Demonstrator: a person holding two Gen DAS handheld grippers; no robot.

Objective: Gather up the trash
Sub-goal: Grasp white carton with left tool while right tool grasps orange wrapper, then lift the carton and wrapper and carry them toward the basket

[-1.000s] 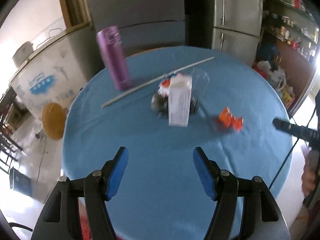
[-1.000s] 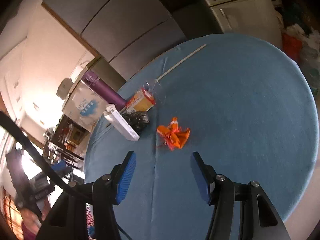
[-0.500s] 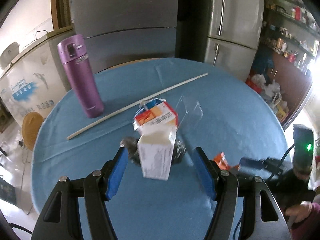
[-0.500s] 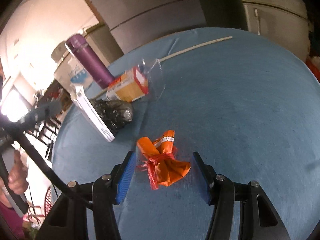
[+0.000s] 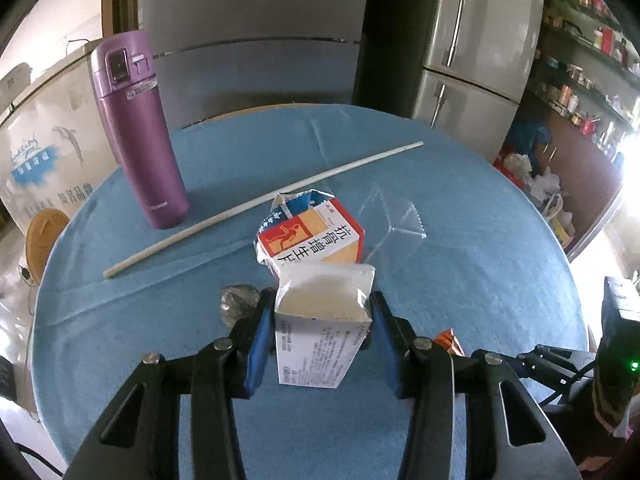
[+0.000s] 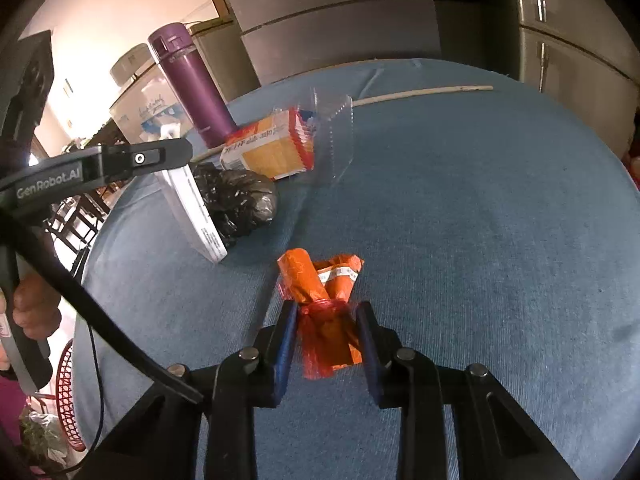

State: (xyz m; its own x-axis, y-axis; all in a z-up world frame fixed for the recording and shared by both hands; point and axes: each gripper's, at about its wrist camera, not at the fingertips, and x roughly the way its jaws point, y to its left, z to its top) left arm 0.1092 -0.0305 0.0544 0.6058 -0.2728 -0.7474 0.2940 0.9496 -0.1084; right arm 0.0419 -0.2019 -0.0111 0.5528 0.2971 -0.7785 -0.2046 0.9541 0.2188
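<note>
My left gripper has closed on a white carton box standing on the blue round table; its blue pads touch both sides. Behind it lie an orange-and-white medicine box, a clear plastic wrapper and a crumpled black bag. My right gripper has closed on the tail of an orange wrapper lying on the table. The white box, black bag and medicine box show to its left.
A purple thermos stands at the table's back left. A long pale stick lies across the table behind the trash. Refrigerators stand beyond the table. A red basket sits on the floor at left.
Both grippers moved forward and down to the table. The left closed around the white box, the right closed around the orange wrapper.
</note>
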